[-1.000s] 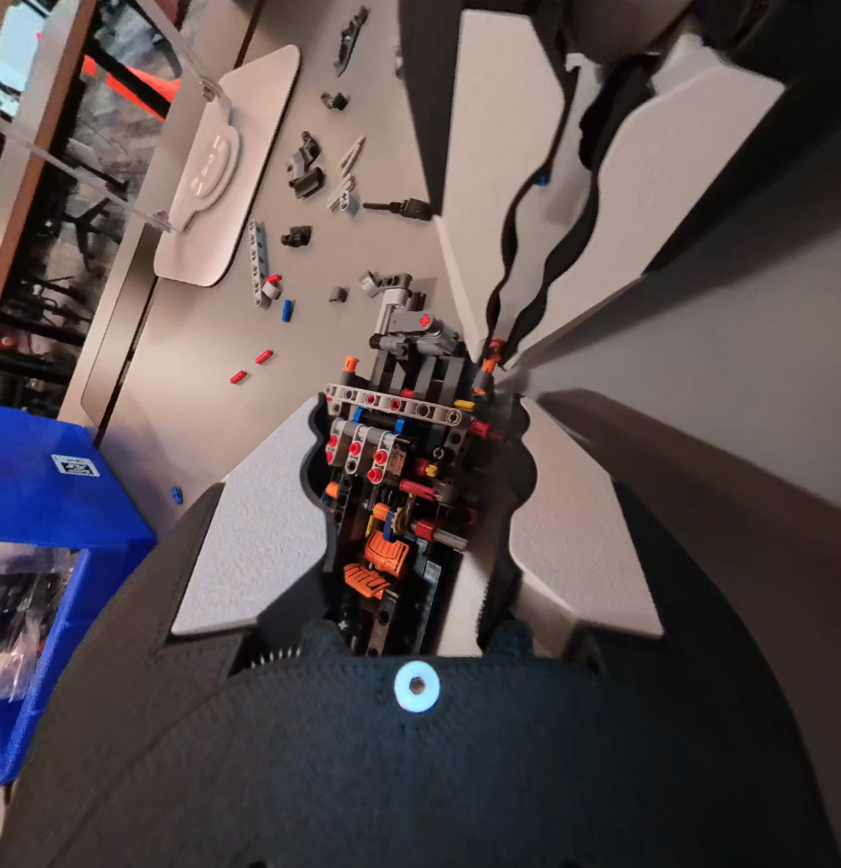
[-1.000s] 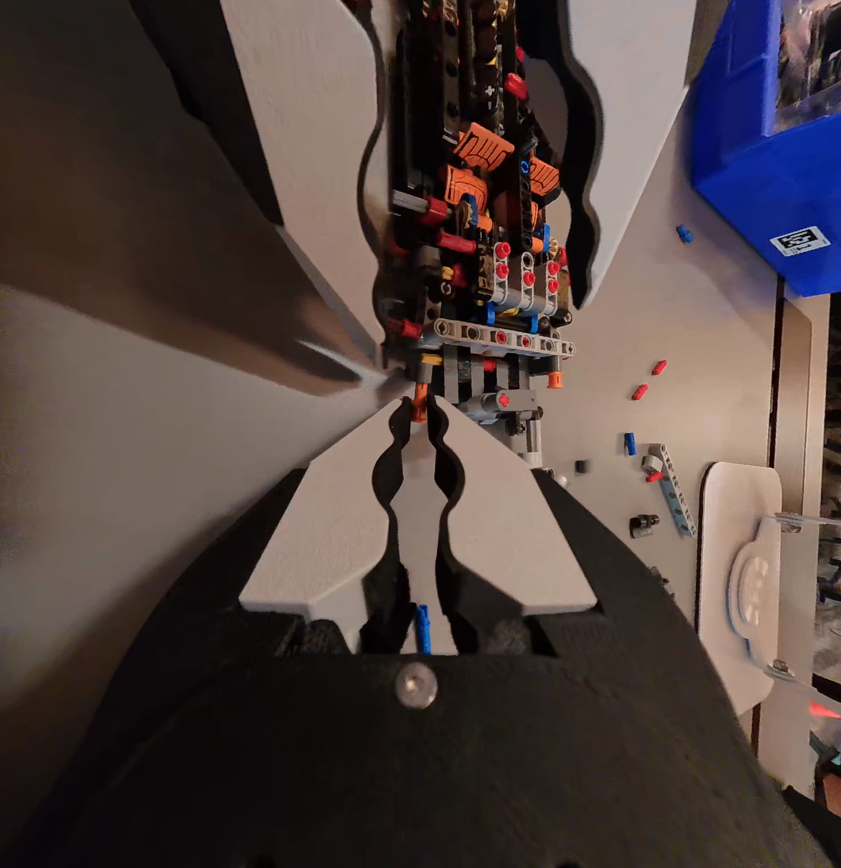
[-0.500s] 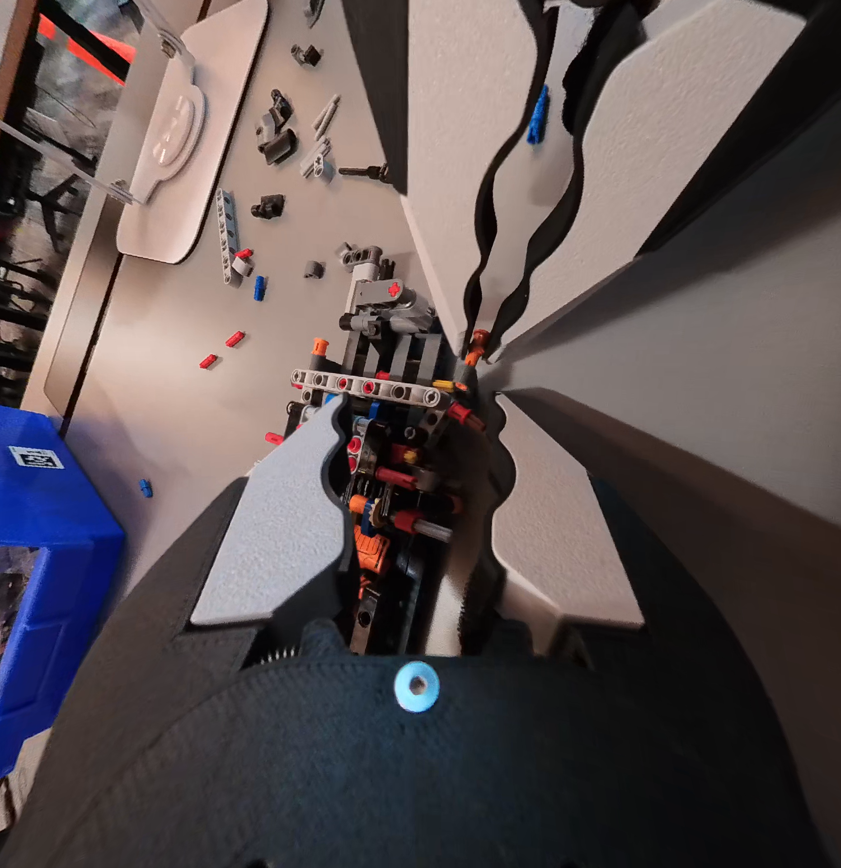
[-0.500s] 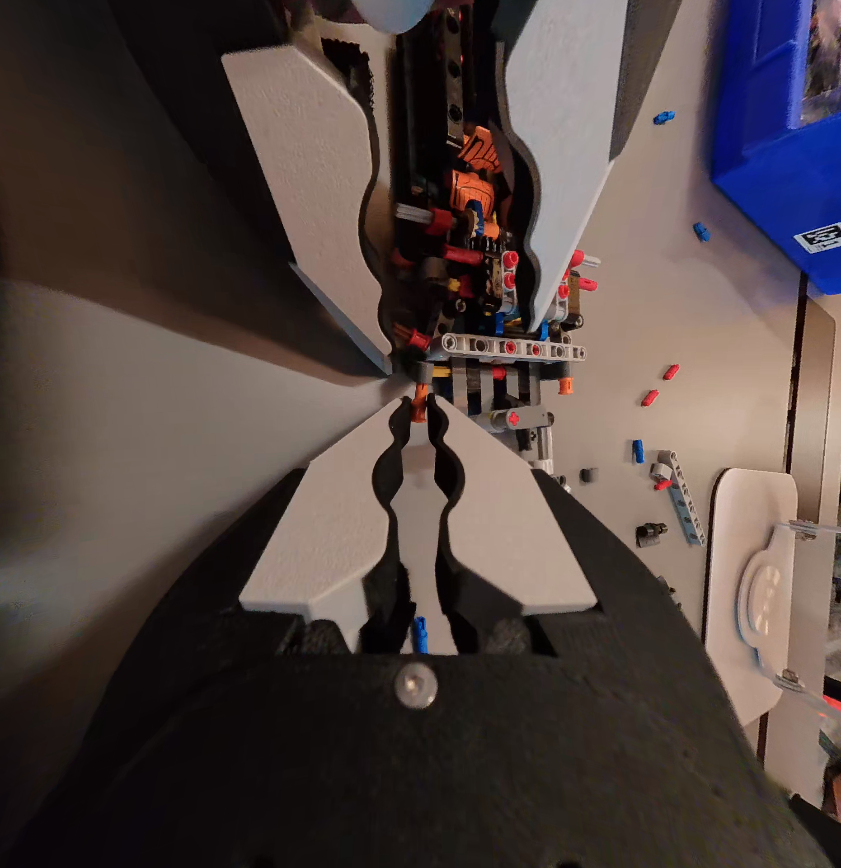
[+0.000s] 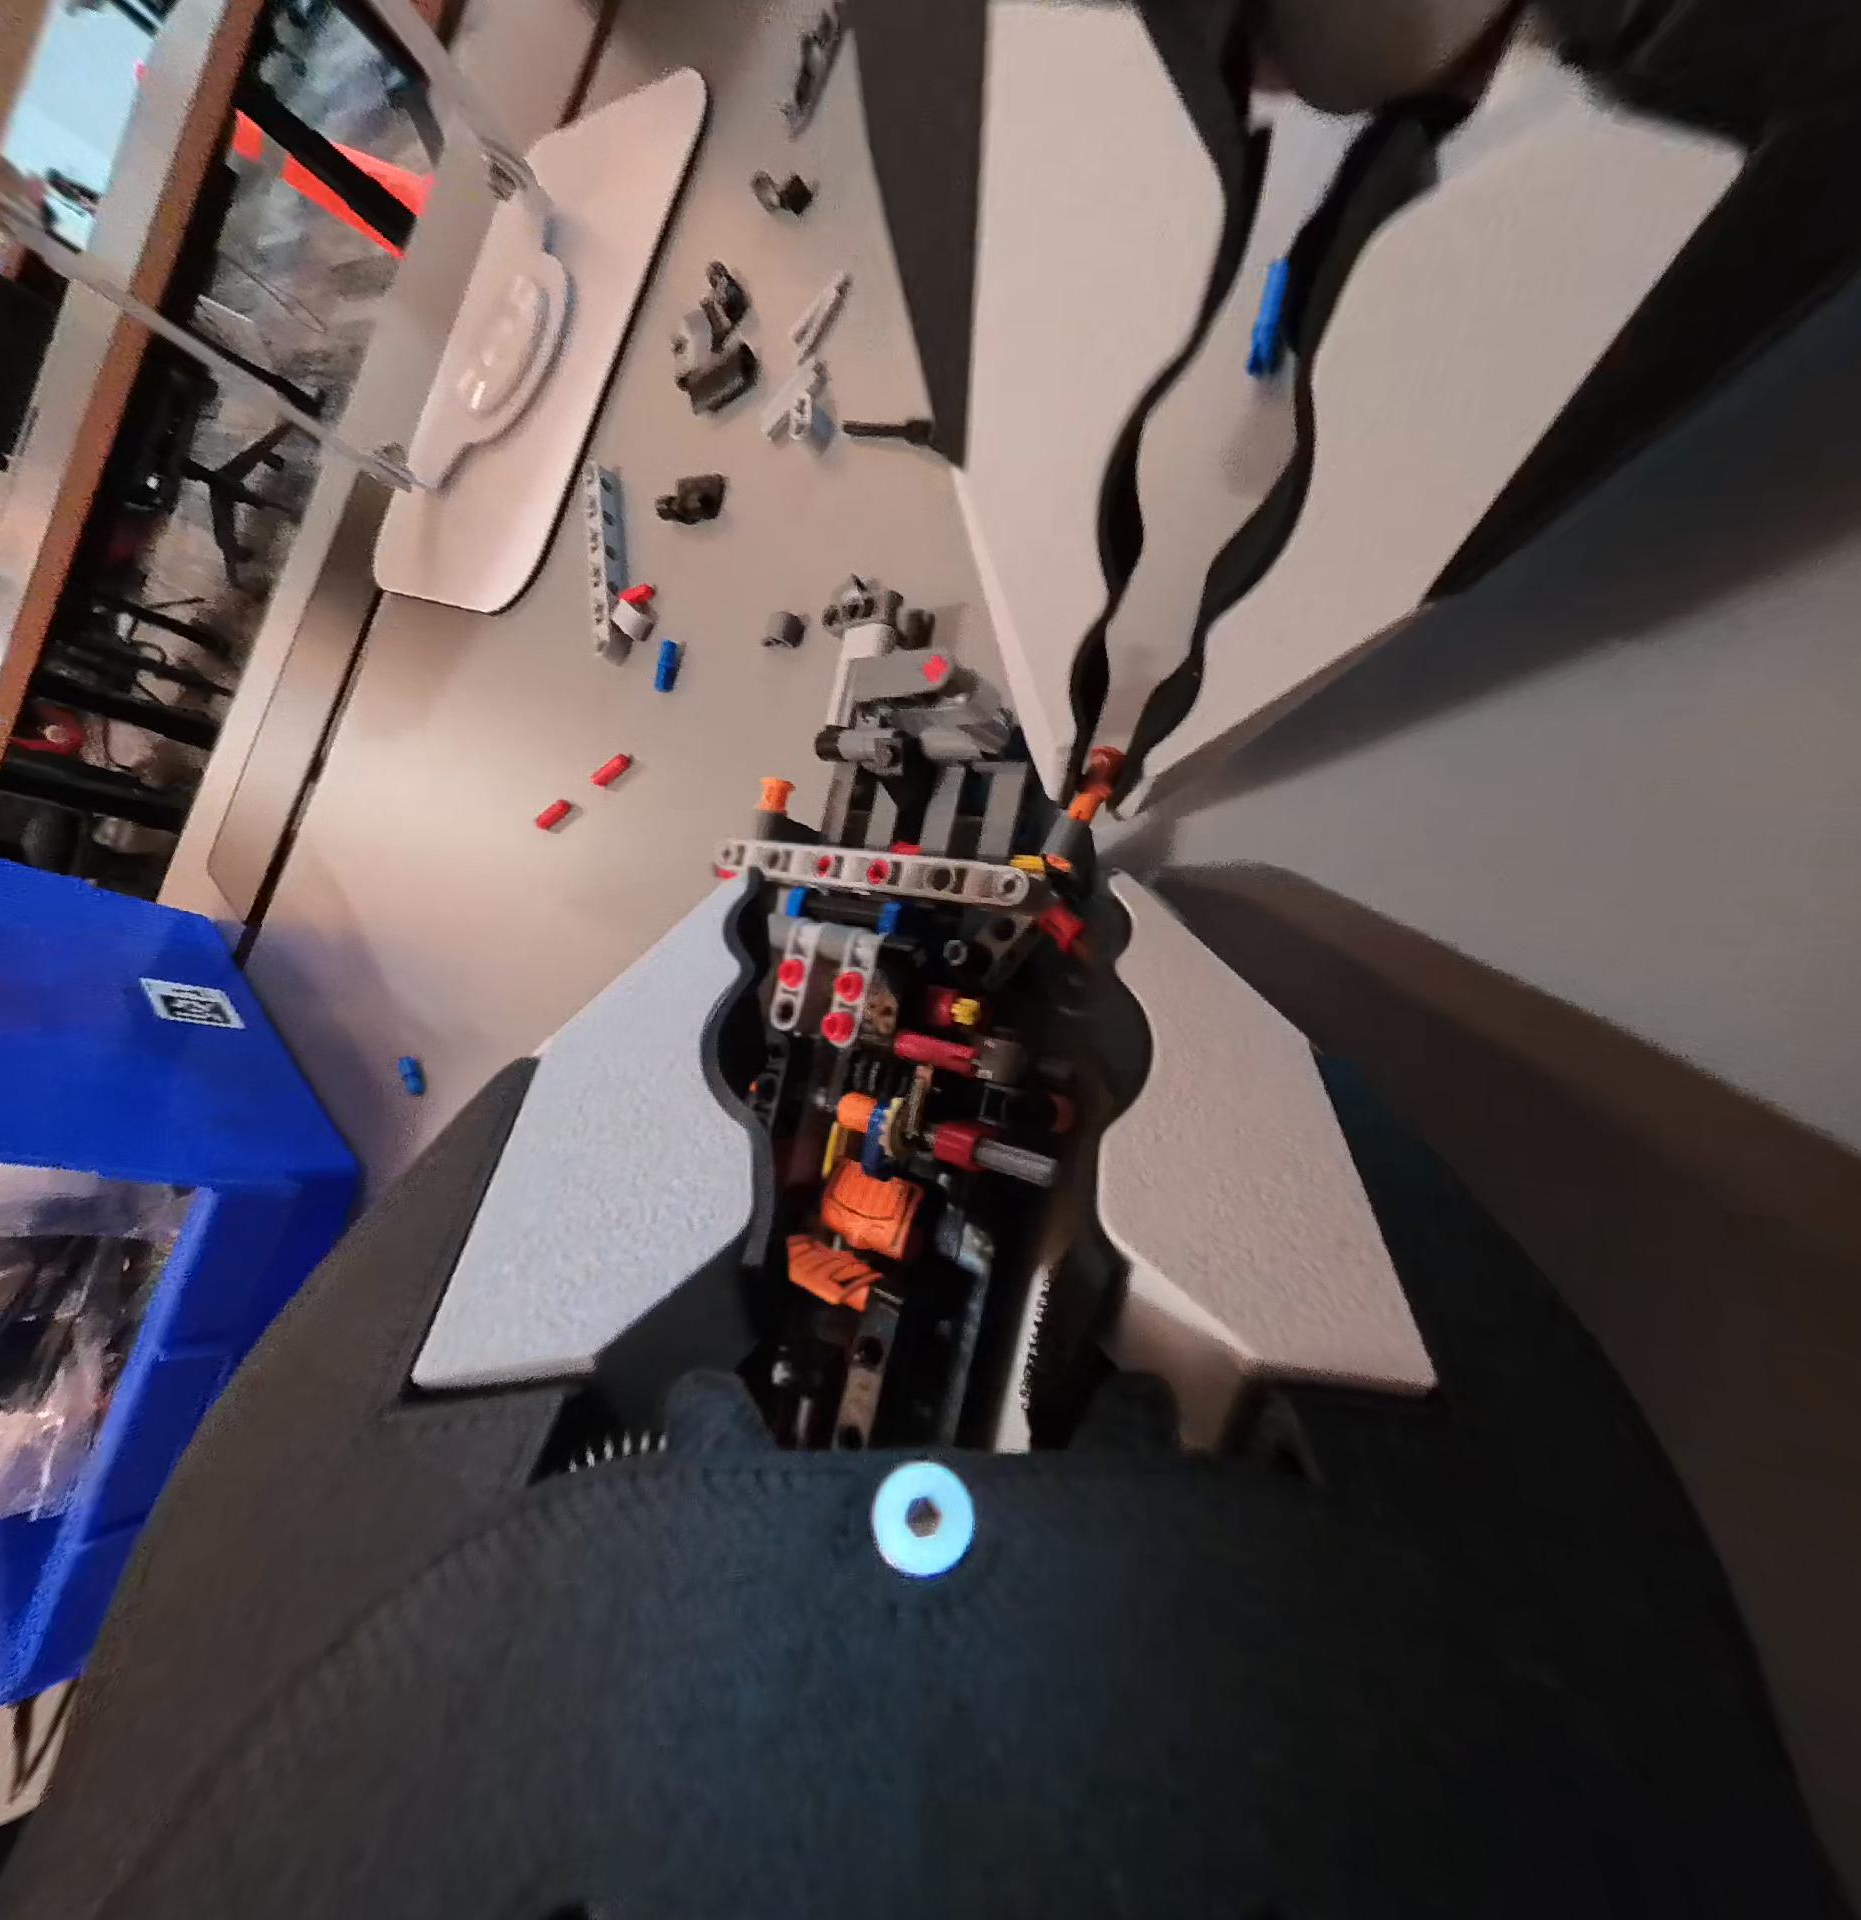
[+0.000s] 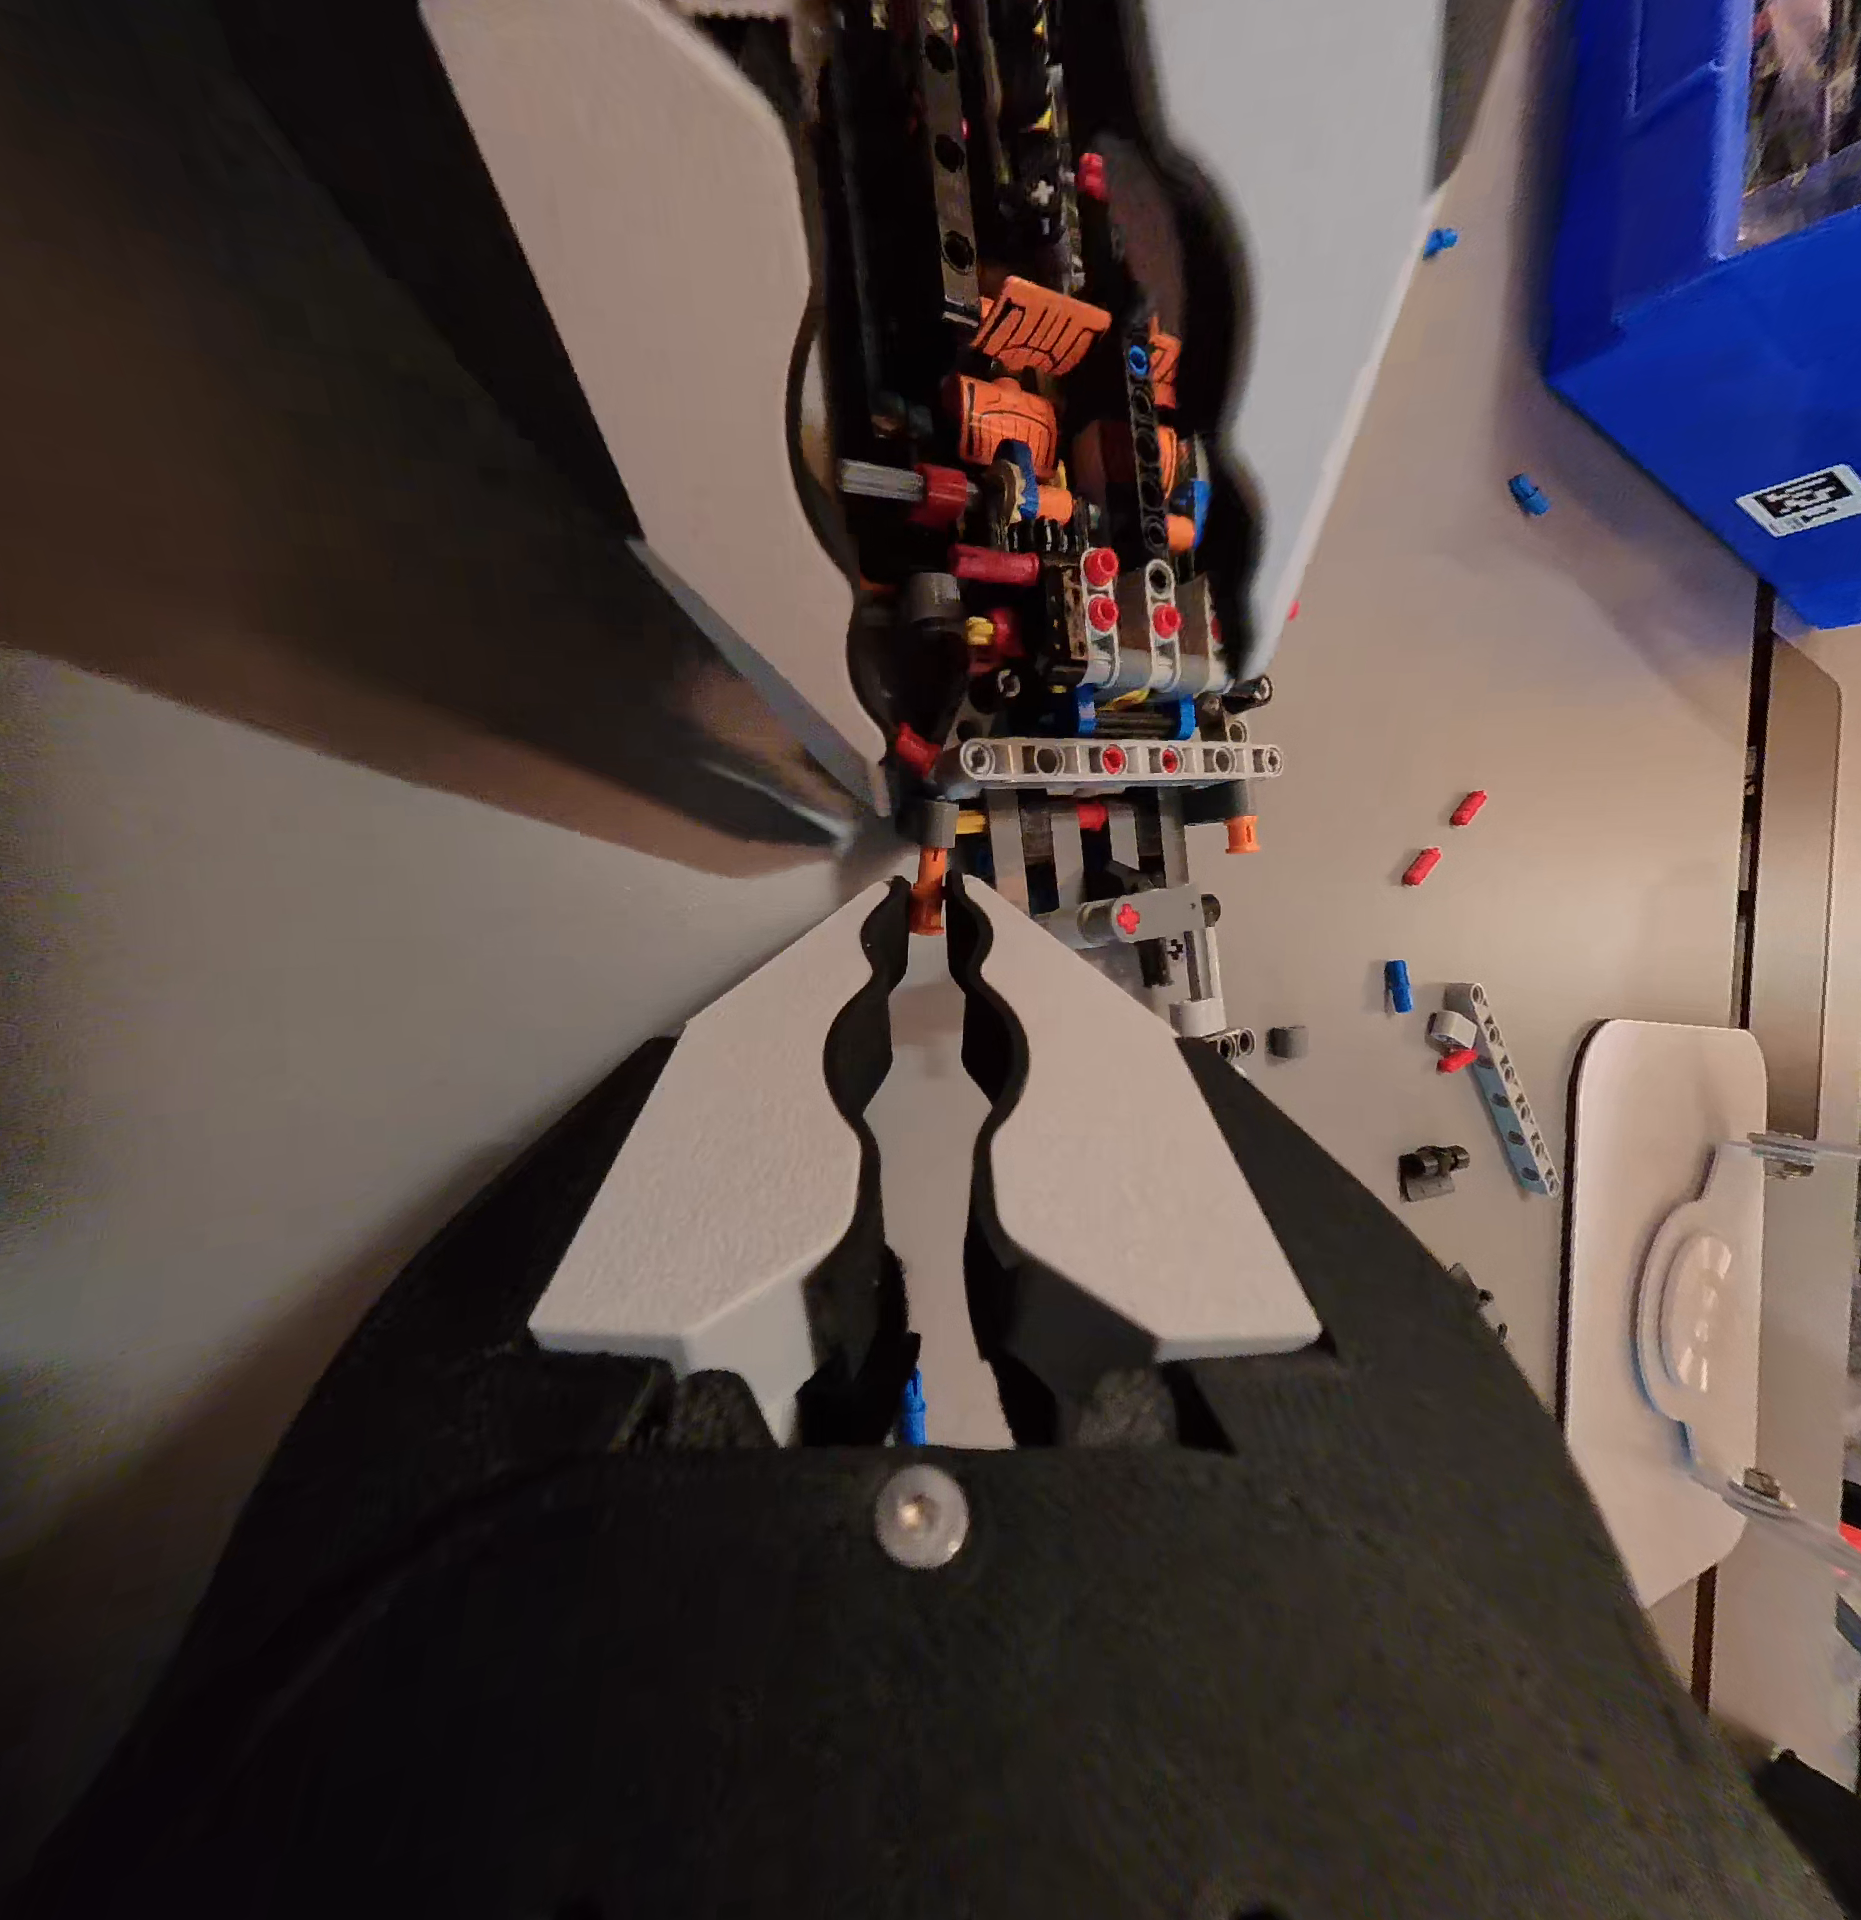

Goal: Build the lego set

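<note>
My left gripper (image 5: 926,894) is shut on the lego assembly (image 5: 905,1039), a long black frame with orange, red, blue and grey parts, and holds it above the table. A grey beam (image 5: 874,871) crosses the assembly's far end. My right gripper (image 6: 926,896) is shut on an orange pin (image 6: 928,899) at a corner of the assembly (image 6: 1061,623). The pin also shows in the left wrist view (image 5: 1097,774) between the right gripper's tips. A small blue pin (image 6: 912,1408) sits lodged deep between the right gripper's fingers.
A blue bin (image 5: 126,1091) stands at the table's edge. Loose parts lie on the table: a grey beam (image 5: 606,540), red pins (image 5: 583,795), a blue pin (image 5: 666,665), dark connectors (image 5: 713,364). A white pad with a clear stand (image 5: 531,343) lies beyond them. Both grippers' tips are close together, under 4 cm apart.
The left gripper had slid forward along the assembly half a second ago and is now back, showing more of the assembly. The right gripper stays shut on the orange pin.
</note>
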`<act>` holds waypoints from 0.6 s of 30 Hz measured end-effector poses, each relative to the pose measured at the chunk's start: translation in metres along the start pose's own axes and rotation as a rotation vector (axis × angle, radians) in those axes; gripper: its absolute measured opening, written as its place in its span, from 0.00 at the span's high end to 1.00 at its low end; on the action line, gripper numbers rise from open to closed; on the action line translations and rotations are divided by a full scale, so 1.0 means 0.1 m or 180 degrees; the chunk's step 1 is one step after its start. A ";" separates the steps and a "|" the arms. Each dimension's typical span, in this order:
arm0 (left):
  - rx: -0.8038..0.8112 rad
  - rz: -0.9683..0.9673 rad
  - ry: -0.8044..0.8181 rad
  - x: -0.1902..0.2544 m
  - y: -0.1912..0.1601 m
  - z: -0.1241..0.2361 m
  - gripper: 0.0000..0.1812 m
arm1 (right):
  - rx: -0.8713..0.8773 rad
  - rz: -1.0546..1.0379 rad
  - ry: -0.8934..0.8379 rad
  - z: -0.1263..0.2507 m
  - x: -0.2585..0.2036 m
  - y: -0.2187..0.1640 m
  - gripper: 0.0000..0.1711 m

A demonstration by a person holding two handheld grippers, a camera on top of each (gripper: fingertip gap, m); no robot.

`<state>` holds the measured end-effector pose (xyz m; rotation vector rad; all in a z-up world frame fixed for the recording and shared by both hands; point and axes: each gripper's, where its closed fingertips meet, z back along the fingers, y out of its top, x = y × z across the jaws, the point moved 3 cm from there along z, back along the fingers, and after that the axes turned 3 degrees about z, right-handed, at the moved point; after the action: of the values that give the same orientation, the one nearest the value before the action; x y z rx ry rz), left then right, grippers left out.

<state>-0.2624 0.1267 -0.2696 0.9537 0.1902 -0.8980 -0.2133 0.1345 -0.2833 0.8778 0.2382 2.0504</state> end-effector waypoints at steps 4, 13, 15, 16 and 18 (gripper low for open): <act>-0.0067 -0.0053 -0.0064 -0.09 0.05 0.01 0.58 | 0.0012 0.0001 0.0004 0.00 0.01 0.00 0.97; -0.0327 -0.0035 -0.0214 -0.06 -0.03 -0.15 0.62 | 0.0041 -0.0017 0.0004 -0.01 0.04 -0.02 0.97; -0.0353 -0.0025 -0.0284 -0.02 -0.05 -0.16 0.67 | 0.0050 -0.0010 -0.0004 -0.01 0.05 -0.02 0.97; -0.0348 -0.0018 -0.0295 0.00 -0.05 -0.17 0.69 | 0.0046 -0.0005 -0.0006 -0.02 0.06 -0.03 0.97; -0.0328 0.0003 -0.0287 0.01 -0.05 -0.18 0.72 | 0.0039 -0.0002 -0.0003 -0.03 0.07 -0.04 0.97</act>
<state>-0.2617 0.1386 -0.2839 0.8160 0.1576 -0.9198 -0.2151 0.1423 -0.2835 0.8862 0.2506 2.0498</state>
